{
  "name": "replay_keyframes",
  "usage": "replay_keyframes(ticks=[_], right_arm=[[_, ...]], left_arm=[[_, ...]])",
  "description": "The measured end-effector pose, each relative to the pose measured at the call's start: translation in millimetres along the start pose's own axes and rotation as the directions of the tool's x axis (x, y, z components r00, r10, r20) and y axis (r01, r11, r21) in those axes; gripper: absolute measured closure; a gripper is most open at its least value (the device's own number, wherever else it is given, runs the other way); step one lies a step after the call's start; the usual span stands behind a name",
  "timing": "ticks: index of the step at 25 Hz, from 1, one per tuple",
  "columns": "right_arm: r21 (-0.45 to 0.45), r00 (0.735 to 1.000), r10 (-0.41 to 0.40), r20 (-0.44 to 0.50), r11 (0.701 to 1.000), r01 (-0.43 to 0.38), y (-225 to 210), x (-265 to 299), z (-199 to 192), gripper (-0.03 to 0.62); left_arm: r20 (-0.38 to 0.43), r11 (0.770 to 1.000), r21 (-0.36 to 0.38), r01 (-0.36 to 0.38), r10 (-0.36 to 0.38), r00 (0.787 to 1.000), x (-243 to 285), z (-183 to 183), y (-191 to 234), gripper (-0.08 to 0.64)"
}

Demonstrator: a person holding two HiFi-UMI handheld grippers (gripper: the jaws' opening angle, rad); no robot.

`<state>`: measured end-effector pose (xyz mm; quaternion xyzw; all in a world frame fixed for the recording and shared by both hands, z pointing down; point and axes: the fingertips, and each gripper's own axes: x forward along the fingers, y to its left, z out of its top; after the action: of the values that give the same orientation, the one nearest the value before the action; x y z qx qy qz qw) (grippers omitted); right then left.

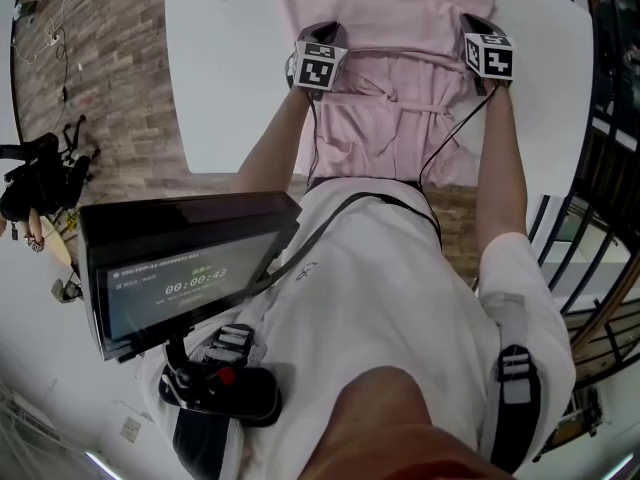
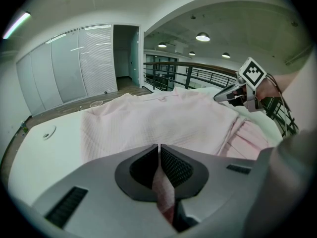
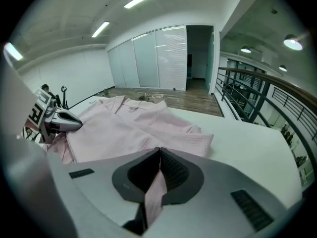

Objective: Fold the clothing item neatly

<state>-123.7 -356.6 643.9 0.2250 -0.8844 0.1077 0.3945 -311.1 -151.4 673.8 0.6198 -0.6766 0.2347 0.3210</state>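
**Head view.** A pink garment (image 1: 385, 28) lies spread on a white table (image 1: 230, 78). Its near part hangs over the table's near edge toward the person. A thin belt (image 1: 390, 96) is tied across the cloth. The left gripper (image 1: 325, 30) sits at the garment's left edge and the right gripper (image 1: 472, 20) at its right edge. Both point away from the person, just far of the belt. A dark cable (image 1: 440, 148) trails from the right gripper back over the cloth. A dark screen (image 1: 190, 278) is mounted at the person's chest. Wood floor (image 1: 110, 58) shows left of the table and a railing (image 1: 600, 118) shows to the right.

**Left gripper view.** The jaws are pressed together, pinching a fold of pink cloth that runs down between the ribbed pads (image 2: 171, 165). Beyond them the garment stretches flat toward the far end of the table, where its collar (image 2: 161, 98) lies. The right gripper appears at the far right, with its tip on the cloth edge.

**Right gripper view.** The jaws are likewise closed on a narrow strip of pink cloth, which hangs down between the pads (image 3: 171, 167). The garment spreads to the left. One folded part (image 3: 183, 133) lies nearest the jaws, and bare table lies to the right. The left gripper shows at the left edge, resting on the cloth.
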Motion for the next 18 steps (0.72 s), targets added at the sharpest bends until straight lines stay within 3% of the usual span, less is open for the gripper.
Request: replay_keyframes(ticks=[6, 10, 15, 18], right_arm=[[-0.184, 0.996, -0.027, -0.079, 0.983, 0.012, -26, -3, -4, 0.583], [-0.158, 0.999, -0.032, -0.039, 0.987, 0.025, -29, -13, 2, 0.581], [-0.089, 0.991, 0.135, 0.014, 0.987, -0.133, 27, -23, 3, 0.589], [-0.090, 0.970, 0.241, -0.038, 0.966, -0.243, 64, -21, -13, 0.589]], left_arm=[[0.000, 1.000, -0.004, 0.001, -0.001, 1.000, 1, -1, 0, 0.545], [0.004, 1.000, -0.005, -0.001, 0.001, 1.000, -2, 4, 0, 0.545], [0.052, 1.000, -0.006, -0.021, 0.021, 0.998, -13, 18, 0, 0.545], [0.007, 1.000, -0.021, -0.006, 0.006, 1.000, -9, 6, 0, 0.545]])
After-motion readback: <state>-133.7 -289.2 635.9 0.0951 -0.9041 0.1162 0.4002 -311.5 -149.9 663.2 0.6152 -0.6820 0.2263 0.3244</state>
